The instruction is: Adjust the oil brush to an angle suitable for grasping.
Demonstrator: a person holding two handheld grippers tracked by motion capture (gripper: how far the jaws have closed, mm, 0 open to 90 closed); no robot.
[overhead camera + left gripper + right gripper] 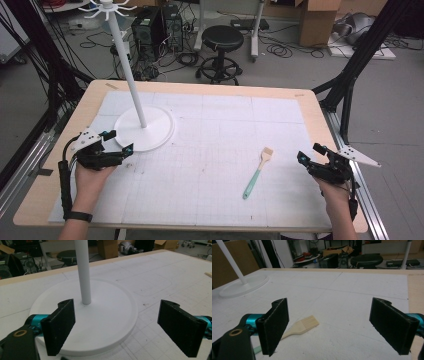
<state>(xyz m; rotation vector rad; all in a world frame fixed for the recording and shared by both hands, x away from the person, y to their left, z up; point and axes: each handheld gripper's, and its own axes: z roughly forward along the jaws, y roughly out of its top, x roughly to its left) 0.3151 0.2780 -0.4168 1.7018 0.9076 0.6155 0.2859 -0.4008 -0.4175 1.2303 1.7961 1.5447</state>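
A small brush (pixel 257 172) with a mint-green handle and cream bristles lies on the white gridded mat, right of centre. My right gripper (pixel 310 153) hovers open just right of it; in the right gripper view the brush (pixel 303 324) lies ahead, partly behind the left jaw of the gripper (pixel 329 325). A white stand (pixel 142 127) with a tall pole and round base sits at the mat's left. My left gripper (pixel 120 141) is open at the near edge of that base; the left gripper view has the gripper (pixel 116 325) with wide jaws over the stand's base (pixel 100 320).
The wooden table (pixel 310 102) frames the white mat. Behind it on the floor stand a black stool (pixel 222 42), computer towers (pixel 155 25) and loose cables. Black frame legs (pixel 357 60) rise at the right.
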